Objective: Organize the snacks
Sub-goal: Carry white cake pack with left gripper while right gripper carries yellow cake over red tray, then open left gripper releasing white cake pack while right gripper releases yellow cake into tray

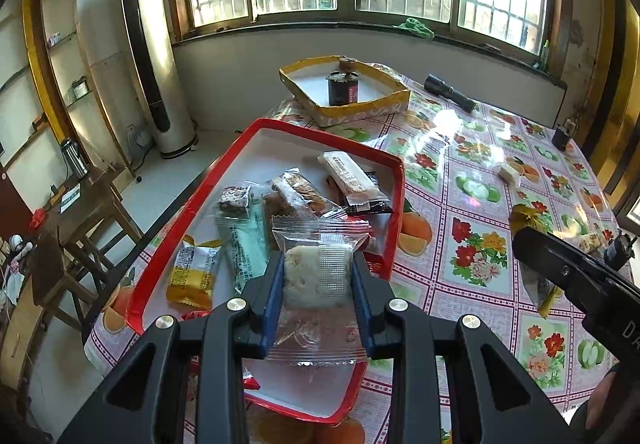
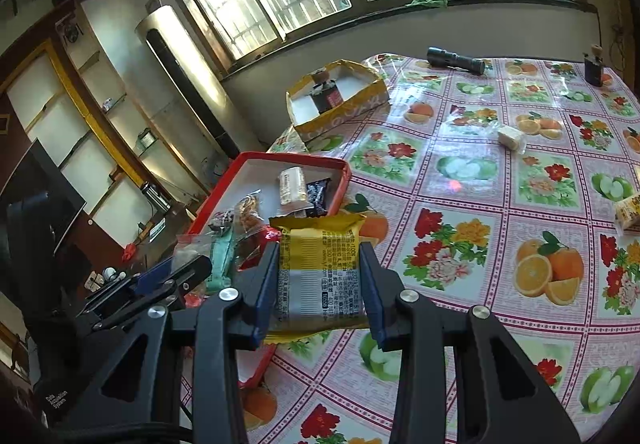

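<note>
A red tray (image 1: 394,179) with a white floor holds several wrapped snacks at the table's left edge; it also shows in the right wrist view (image 2: 344,167). My left gripper (image 1: 318,274) is shut on a clear-wrapped pale cake (image 1: 316,276) and holds it over the tray's near half. My right gripper (image 2: 320,268) is shut on a yellow snack packet (image 2: 320,264), just right of the tray's near corner, above the table. The right gripper also shows in the left wrist view (image 1: 568,276). Loose wrapped snacks lie on the table, one pale (image 2: 511,137) and one yellow (image 2: 628,209).
A yellow cardboard tray (image 1: 360,109) with a dark jar (image 1: 342,87) stands at the table's far side. A black flashlight (image 1: 450,91) and a small dark bottle (image 2: 593,67) lie further back. The floral tablecloth (image 2: 460,244) covers the table. A tower fan (image 1: 152,55) stands left.
</note>
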The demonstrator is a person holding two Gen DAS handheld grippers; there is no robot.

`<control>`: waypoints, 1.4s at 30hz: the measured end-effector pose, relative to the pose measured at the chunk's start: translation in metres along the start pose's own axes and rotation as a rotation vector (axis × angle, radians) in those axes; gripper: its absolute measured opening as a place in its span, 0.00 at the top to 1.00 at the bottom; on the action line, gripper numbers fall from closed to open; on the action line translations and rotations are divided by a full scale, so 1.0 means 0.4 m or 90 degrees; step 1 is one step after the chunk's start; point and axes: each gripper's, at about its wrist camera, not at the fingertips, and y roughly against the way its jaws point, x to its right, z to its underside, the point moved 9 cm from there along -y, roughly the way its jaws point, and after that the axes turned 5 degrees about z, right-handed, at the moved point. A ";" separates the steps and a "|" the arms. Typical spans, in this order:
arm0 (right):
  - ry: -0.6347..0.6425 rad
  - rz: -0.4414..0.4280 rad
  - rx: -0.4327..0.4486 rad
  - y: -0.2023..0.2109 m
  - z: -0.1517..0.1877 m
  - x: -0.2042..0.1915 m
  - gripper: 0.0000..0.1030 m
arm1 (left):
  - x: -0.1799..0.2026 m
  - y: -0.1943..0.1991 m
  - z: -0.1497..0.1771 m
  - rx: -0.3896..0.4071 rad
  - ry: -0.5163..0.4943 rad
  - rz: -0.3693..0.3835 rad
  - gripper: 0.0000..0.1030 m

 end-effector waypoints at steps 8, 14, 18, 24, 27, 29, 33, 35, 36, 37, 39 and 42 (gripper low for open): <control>0.006 0.006 -0.009 -0.027 0.001 -0.017 0.61 | 0.016 -0.005 0.019 -0.013 -0.010 0.039 0.70; 0.013 0.000 -0.024 -0.068 -0.005 -0.033 0.61 | -0.040 -0.031 0.009 -0.018 0.017 0.020 0.70; 0.018 -0.016 -0.035 -0.110 -0.017 -0.062 0.61 | -0.110 -0.049 -0.004 -0.021 0.046 -0.007 0.70; 0.035 -0.055 -0.056 -0.192 -0.033 -0.142 0.61 | -0.207 -0.087 -0.011 -0.037 0.092 -0.038 0.70; 0.040 -0.069 -0.071 -0.243 -0.044 -0.175 0.61 | -0.233 -0.112 -0.010 -0.049 0.107 -0.041 0.70; 0.043 -0.068 -0.070 -0.275 -0.061 -0.186 0.61 | -0.237 -0.125 -0.009 -0.054 0.109 -0.042 0.70; 0.042 -0.060 -0.087 -0.346 -0.083 -0.186 0.60 | -0.225 -0.148 -0.006 -0.064 0.101 -0.039 0.70; 0.046 -0.054 -0.094 -0.371 -0.084 -0.188 0.60 | -0.217 -0.161 -0.004 -0.070 0.098 -0.037 0.70; 0.048 -0.050 -0.100 -0.389 -0.082 -0.186 0.60 | -0.213 -0.170 -0.002 -0.075 0.096 -0.038 0.70; 0.050 -0.048 -0.105 -0.401 -0.079 -0.189 0.60 | -0.214 -0.175 -0.001 -0.078 0.096 -0.037 0.70; 0.056 -0.055 -0.107 -0.411 -0.077 -0.193 0.60 | -0.219 -0.183 0.001 -0.082 0.095 -0.040 0.70; 0.076 -0.057 -0.113 -0.416 -0.075 -0.207 0.60 | -0.223 -0.189 0.001 -0.085 0.095 -0.044 0.70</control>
